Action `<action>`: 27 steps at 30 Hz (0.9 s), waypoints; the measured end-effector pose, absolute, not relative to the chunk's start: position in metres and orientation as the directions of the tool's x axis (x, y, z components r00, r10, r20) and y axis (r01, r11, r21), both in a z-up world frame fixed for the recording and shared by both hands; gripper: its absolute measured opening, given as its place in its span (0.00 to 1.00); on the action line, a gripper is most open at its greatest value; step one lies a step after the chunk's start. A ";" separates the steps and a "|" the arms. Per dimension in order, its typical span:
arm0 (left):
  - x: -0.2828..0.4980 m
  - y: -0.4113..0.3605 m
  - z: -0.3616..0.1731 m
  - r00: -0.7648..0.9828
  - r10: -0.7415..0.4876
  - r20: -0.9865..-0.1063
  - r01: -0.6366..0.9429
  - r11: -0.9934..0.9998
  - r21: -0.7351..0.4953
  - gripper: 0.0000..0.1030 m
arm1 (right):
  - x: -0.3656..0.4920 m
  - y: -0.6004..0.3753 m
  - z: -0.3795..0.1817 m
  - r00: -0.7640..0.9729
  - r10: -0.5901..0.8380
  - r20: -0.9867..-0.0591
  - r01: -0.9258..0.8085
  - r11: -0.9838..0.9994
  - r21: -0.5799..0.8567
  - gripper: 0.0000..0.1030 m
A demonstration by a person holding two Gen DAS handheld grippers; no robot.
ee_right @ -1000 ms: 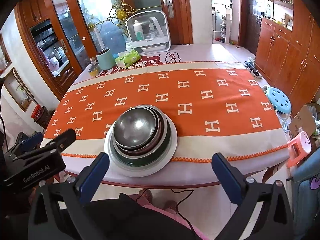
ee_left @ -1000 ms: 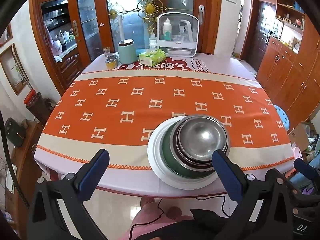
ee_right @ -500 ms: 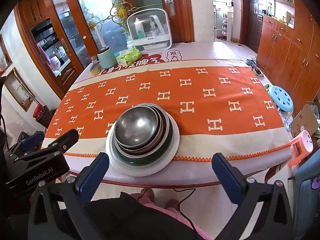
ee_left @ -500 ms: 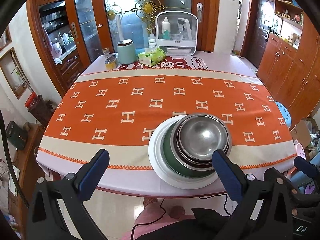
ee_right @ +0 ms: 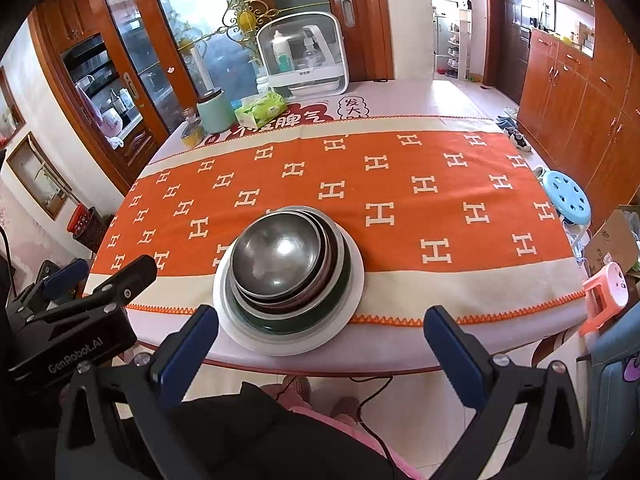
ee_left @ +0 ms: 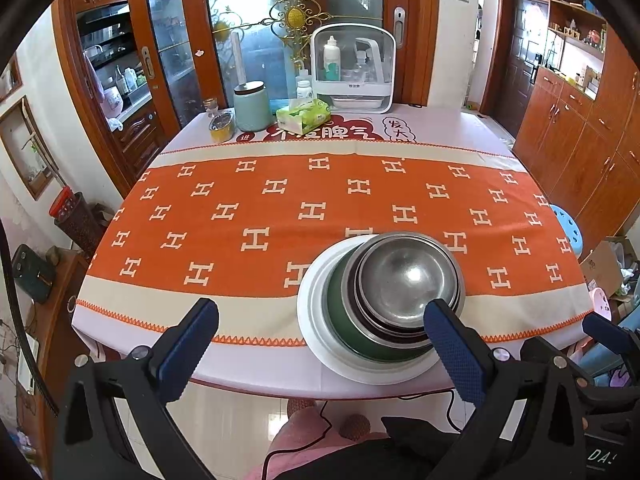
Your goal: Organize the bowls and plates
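A nested stack sits near the table's front edge: a white plate (ee_left: 320, 344) (ee_right: 352, 300) at the bottom, a dark green bowl (ee_left: 344, 320) (ee_right: 280, 322) on it, then several steel bowls, the top steel bowl (ee_left: 404, 276) (ee_right: 276, 256) facing up. My left gripper (ee_left: 320, 344) is open and empty, held off the front edge, its right finger overlapping the stack in view. My right gripper (ee_right: 320, 340) is open and empty too, just in front of the stack. The left gripper's body (ee_right: 76, 320) shows at lower left in the right wrist view.
An orange patterned cloth (ee_left: 320, 208) covers the table. At the far end stand a mint canister (ee_left: 252, 106), a tissue pack (ee_left: 304, 114), a small jar (ee_left: 221, 126) and a white storage case (ee_left: 354, 68). A blue stool (ee_right: 568, 196) and pink stool (ee_right: 606, 292) stand right.
Both views have shifted slightly, with the stack a little lower and nearer in frame. Both grippers stay open and the stack has not moved on the table.
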State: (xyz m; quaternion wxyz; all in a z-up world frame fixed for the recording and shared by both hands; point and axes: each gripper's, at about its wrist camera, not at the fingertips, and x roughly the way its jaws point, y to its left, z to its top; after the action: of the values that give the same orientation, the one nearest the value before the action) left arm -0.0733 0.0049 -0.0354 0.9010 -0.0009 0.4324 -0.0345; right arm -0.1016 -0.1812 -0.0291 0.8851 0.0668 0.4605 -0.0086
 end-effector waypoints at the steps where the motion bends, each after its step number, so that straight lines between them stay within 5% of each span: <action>1: -0.074 0.005 -0.035 0.623 -0.064 -0.780 0.062 0.998 -0.032 0.99 | -0.101 -0.181 -0.029 0.576 0.047 -0.816 0.076 0.991 0.111 1.00; 27: -0.058 0.001 -0.040 0.603 -0.083 -0.793 0.096 0.995 -0.031 0.99 | -0.097 -0.184 -0.035 0.561 0.049 -0.827 0.079 0.991 0.111 1.00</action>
State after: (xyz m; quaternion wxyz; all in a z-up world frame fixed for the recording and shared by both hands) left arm -0.0580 0.0014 -0.0400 0.8953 0.0072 0.4427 -0.0500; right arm -0.0965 -0.1844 -0.0346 0.8807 0.0678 0.4686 -0.0085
